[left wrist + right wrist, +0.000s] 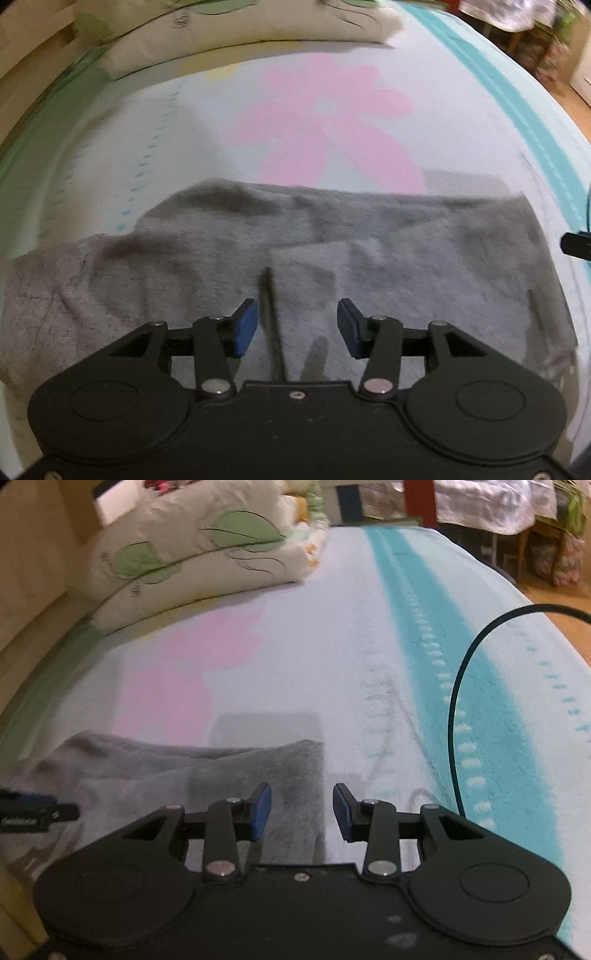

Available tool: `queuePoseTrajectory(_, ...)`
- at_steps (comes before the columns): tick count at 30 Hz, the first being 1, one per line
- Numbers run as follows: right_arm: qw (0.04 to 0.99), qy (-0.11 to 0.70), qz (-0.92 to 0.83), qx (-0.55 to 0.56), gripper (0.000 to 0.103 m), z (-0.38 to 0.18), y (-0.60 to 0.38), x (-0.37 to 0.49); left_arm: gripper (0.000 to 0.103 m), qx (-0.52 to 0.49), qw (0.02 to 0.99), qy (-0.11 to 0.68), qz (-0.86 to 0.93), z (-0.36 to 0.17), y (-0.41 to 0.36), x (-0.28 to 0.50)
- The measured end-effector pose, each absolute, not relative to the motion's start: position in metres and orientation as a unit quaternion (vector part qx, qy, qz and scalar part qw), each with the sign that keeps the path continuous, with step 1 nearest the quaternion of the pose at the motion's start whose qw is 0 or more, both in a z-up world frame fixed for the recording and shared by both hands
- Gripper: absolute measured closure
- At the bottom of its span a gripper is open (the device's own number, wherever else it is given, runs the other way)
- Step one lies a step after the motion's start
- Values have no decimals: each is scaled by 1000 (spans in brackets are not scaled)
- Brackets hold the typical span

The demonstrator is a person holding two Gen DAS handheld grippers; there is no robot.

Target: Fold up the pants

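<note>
The left claw [297, 326] is nearest in the left wrist view. Its two blue pads [243, 326] stand apart, and nothing is pinched between them. It hangs over the grey pants [229, 258], which lie flat on the bed [129, 147]. No earlier view is here, so only the gap shows. A small folded flap of the grey cloth sits just past the pads, with a thin dark line beside it. The pants stretch across the near part of the bed, from the left side toward the right side. At the far right edge of this view a bit of the other black tool [576, 243] pokes in.

The right claw [302, 810] is open too, with nothing held. It hangs over the right end of the pants [221, 771], right at their edge, so one pad is above grey cloth and the other is above the bed cover [351, 646]. A black cable [456, 686] curves up on the right.

Past the pants, the bed cover shows a big pink flower [328, 129] and a teal stripe [417, 620] running toward the far end. At the far left corner of the bed lies a folded quilt [192, 554] with green leaves on it.
</note>
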State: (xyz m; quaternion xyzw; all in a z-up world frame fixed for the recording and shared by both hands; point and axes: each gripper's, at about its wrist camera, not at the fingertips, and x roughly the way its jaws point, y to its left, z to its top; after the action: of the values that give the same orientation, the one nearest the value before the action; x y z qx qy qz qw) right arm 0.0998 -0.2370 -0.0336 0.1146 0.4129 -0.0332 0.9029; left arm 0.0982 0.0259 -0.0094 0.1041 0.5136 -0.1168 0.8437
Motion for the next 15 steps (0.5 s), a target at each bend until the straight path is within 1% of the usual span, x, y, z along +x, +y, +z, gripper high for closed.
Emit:
queuePoseTrajectory(7, 895, 433, -18, 107, 64, -39, -228, 82, 47, 122, 812, 555, -130, -32, 9, 83)
queuePoseTrajectory(12, 877, 465, -11, 119, 64, -49, -226, 83, 47, 134, 810, 559, -117, -44, 5, 79)
queuePoseTrajectory(13, 873, 473, -12, 118, 64, -51, -224, 84, 46, 138, 811, 558, -114, -46, 3, 79)
queuePoseTrajectory(14, 868, 482, -13, 117, 64, -54, -222, 85, 43, 141, 812, 556, -108, -48, 1, 78)
queuePoseTrajectory(15, 864, 490, -14, 116, 64, -57, -221, 86, 37, 147, 815, 552, -98, -51, -1, 77)
